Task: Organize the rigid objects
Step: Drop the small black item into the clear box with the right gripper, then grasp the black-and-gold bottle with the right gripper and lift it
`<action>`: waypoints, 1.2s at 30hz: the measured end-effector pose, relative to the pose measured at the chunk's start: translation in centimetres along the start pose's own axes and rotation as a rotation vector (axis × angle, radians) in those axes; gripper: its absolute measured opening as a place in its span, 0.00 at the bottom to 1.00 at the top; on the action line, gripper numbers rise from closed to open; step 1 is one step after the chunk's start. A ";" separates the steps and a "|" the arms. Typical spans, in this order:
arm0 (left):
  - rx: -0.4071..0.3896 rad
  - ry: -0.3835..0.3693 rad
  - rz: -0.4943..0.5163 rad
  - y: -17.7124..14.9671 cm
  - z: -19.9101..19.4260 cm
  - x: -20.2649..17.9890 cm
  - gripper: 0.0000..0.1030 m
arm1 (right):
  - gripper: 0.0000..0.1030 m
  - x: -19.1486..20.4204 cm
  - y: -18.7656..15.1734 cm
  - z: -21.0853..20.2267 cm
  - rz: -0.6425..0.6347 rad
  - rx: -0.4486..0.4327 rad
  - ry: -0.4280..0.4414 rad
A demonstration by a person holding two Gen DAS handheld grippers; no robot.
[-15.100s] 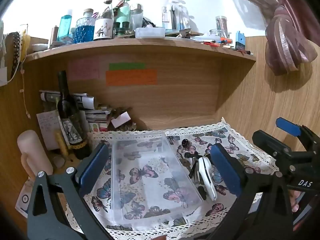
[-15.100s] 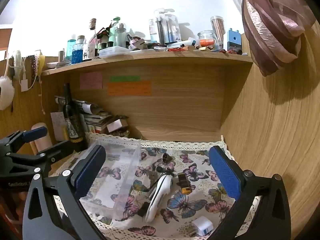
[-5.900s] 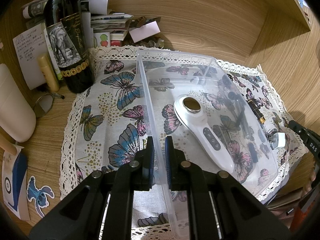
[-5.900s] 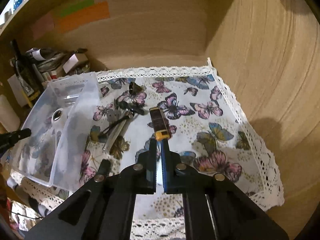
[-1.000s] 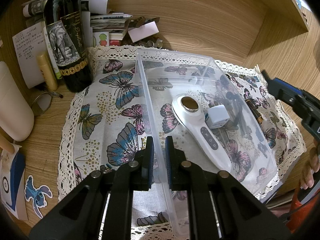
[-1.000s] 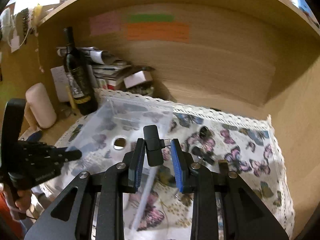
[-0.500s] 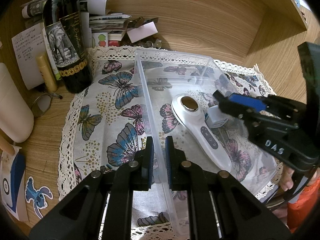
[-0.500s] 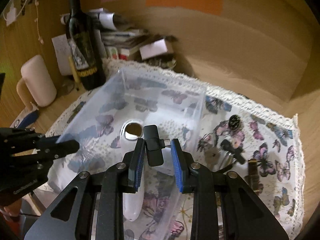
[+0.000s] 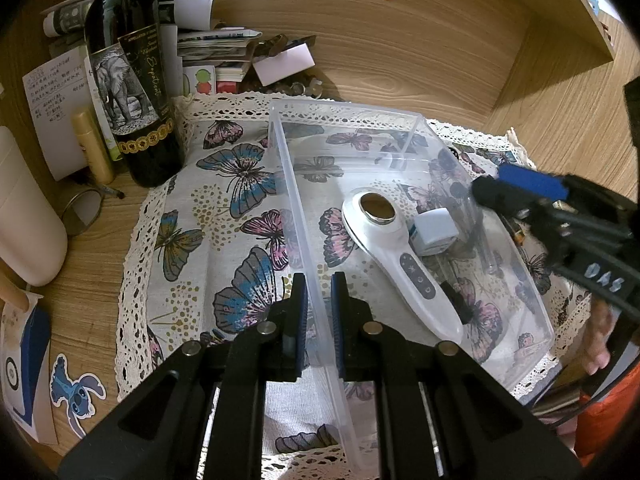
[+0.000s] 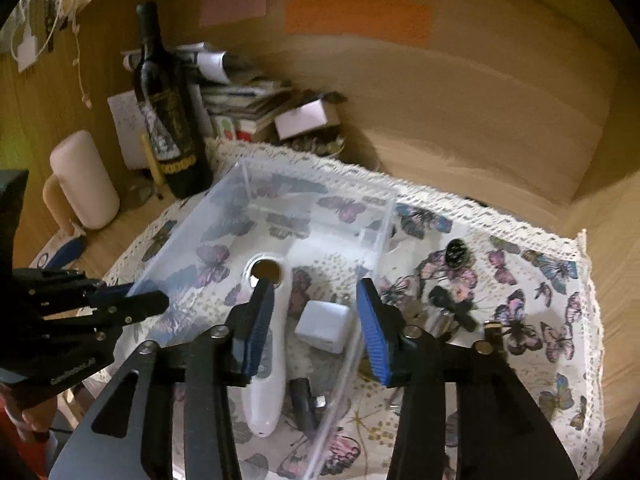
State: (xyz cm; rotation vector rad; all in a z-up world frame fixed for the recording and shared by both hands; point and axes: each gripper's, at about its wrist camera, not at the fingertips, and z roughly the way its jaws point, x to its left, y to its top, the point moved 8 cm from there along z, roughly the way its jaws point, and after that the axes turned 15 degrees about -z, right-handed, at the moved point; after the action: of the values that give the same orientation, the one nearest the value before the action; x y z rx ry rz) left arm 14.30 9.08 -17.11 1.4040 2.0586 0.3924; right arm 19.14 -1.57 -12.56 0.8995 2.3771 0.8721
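Note:
A clear plastic bin [image 9: 404, 120] lies on the butterfly cloth [image 9: 224, 208]. My left gripper [image 9: 318, 292] is shut on the bin's near left wall [image 10: 152, 286]. Inside lie a white handheld device [image 9: 394, 252], a white charger cube [image 9: 434, 230] and a small black adapter [image 10: 302, 398], which also shows in the left wrist view [image 9: 456, 302]. My right gripper [image 10: 316, 320] is open and empty above the bin [image 10: 376, 240], over the charger cube [image 10: 324, 326] and beside the white device [image 10: 266, 360].
A dark wine bottle [image 9: 128, 76], papers and a cream cylinder [image 9: 24, 220] stand left of the cloth. Small black items [image 10: 452, 304] and a brown-and-yellow stick [image 10: 494, 330] lie on the cloth right of the bin. Wooden walls close the back and right.
My right gripper has opened and let go of the black adapter, which now lies in the bin beside the white device. The left gripper has kept its hold on the bin wall.

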 end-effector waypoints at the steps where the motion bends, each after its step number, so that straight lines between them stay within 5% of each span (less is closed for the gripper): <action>1: 0.000 0.000 0.000 0.0 0.0 0.0 0.11 | 0.46 -0.4 0.1 -0.4 0.004 -0.009 -0.011; 9: -0.001 -0.001 -0.001 0.0 0.0 0.0 0.11 | 0.47 -4.0 -1.7 -3.5 0.071 -0.041 -0.127; 19: 0.000 -0.001 0.000 0.0 0.0 0.0 0.11 | 0.47 -7.9 -9.2 -2.6 0.150 0.113 -0.217; 33: 0.001 -0.001 0.001 0.0 0.0 0.1 0.11 | 0.47 -13.0 -12.8 1.6 0.249 0.221 -0.226; 36: 0.000 -0.001 0.002 0.0 0.0 0.1 0.11 | 0.39 -13.3 -12.8 3.2 0.246 0.252 -0.208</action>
State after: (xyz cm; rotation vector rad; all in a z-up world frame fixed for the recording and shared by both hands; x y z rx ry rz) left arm 14.26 9.15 -17.12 1.4064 2.0571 0.3924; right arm 24.77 -17.14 -21.22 1.3353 2.2575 0.5377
